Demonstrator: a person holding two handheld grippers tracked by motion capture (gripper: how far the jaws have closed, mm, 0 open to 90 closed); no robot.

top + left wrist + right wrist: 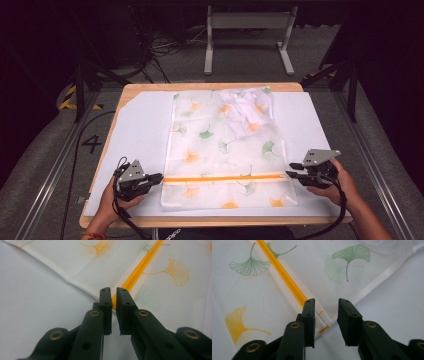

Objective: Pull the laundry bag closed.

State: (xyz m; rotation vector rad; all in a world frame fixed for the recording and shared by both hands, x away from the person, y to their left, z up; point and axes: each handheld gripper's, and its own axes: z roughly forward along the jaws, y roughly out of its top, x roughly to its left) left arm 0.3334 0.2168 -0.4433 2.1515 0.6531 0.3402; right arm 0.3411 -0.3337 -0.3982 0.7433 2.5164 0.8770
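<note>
A translucent mesh bag [225, 150] printed with ginkgo leaves lies flat on the table, and an orange zipper [225, 177] runs across its near part. A crumpled white cloth [245, 112] sits inside it at the far right. My left gripper [160, 177] is at the zipper's left end; in the left gripper view its jaws [113, 290] stand a narrow gap apart over the zipper [142, 265] end, with nothing between them. My right gripper [292, 170] is at the zipper's right end, open [325, 301] above the bag's corner, where the zipper [279, 270] stops.
A white sheet [135, 130] covers the wooden table [200, 86]. Behind the table stand a metal frame [247, 22] and cables on the floor [165, 47]. Aluminium rails run along both sides. A "4" is marked on the floor [92, 143] at left.
</note>
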